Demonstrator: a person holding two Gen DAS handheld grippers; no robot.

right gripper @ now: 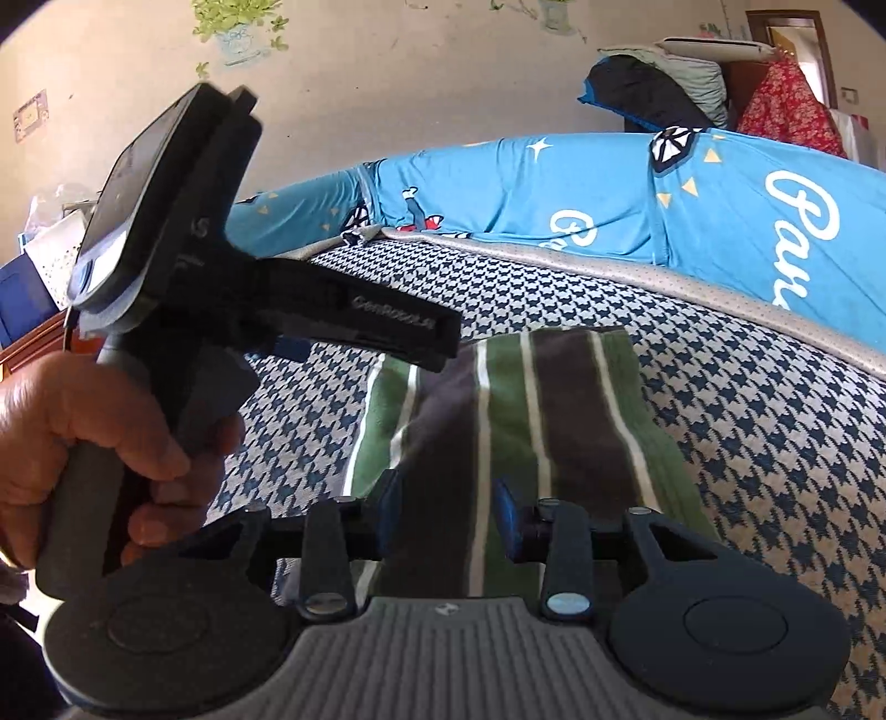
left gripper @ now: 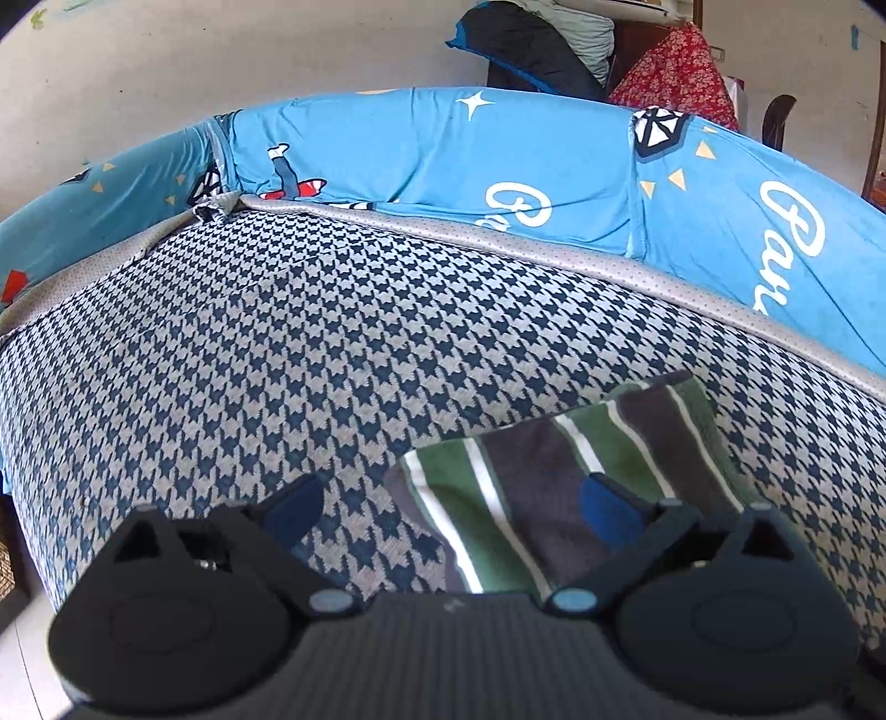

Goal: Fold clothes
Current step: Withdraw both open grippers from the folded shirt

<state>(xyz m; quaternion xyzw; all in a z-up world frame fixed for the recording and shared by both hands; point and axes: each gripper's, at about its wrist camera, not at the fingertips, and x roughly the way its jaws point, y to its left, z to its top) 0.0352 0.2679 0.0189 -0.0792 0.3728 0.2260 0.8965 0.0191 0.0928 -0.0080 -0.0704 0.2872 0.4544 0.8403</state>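
A folded garment [left gripper: 554,487] [right gripper: 515,421] with green, dark grey and white stripes lies flat on the houndstooth cover [left gripper: 277,343] [right gripper: 747,443]. In the left wrist view my left gripper [left gripper: 451,509] is wide open, low over the cover; its right pad [left gripper: 609,507] overlaps the garment's near left part and its left pad hangs over bare cover. The right wrist view shows my right gripper [right gripper: 448,504] open just above the garment's near edge, with nothing pinched. A hand [right gripper: 83,421] holds the left gripper [right gripper: 437,343], whose tip reaches over the garment's far left corner.
A rolled blue quilt [left gripper: 443,160] [right gripper: 609,194] with white lettering borders the far side of the cover behind a grey band [left gripper: 554,249]. Beyond it, dark clothes [left gripper: 531,50] and a red floral cloth [left gripper: 681,72] are piled against the wall. The cover's left edge drops to the floor.
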